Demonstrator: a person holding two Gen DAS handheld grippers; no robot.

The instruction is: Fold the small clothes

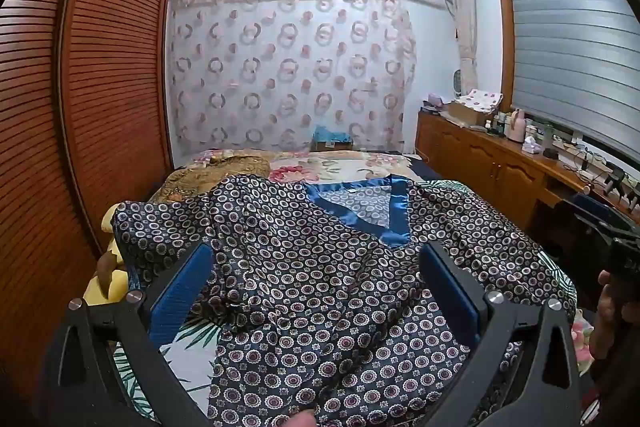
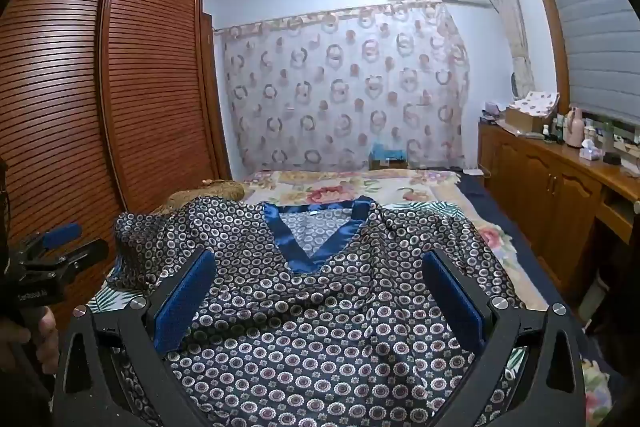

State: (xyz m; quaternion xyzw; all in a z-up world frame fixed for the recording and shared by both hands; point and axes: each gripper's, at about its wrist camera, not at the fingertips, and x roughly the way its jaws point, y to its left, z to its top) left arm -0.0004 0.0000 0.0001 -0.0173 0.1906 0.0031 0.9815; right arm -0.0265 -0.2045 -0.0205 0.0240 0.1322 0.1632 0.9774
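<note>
A dark satin pajama top [image 1: 320, 267] printed with small rings lies spread face up on the bed [image 1: 352, 163], its blue V-neck trim [image 1: 360, 205] pointing toward the cameras and the collar toward the far end of the mattress. The cloth is rumpled, with loose ridges across the chest. Its left sleeve [image 1: 160, 227] bunches up close to the bed's left edge, just beside a louvred wooden wardrobe [image 1: 100, 87] that leaves little room on that side. The opposite shoulder [image 2: 452, 231] drapes toward the right edge of the bed, where a narrow aisle separates the mattress from a long wooden cabinet [image 2: 560, 187] crowded with bottles and boxes.

The left gripper [image 1: 318, 259] hovers above the lower front of the top; its blue-padded fingers [image 1: 182, 299] are spread wide with fabric showing between them, and they grip nothing. The right gripper [image 2: 320, 265] hangs over the middle of the garment below the neckline, its fingers [image 2: 452, 299] likewise held wide apart and closed on nothing. In the right wrist view the left gripper shows at the far left, held in a hand [image 2: 24, 339], beside the wardrobe.

Beyond the collar, a floral bedspread [image 2: 360, 187] covers the far part of the bed up to a sheer patterned curtain [image 2: 344, 87].
</note>
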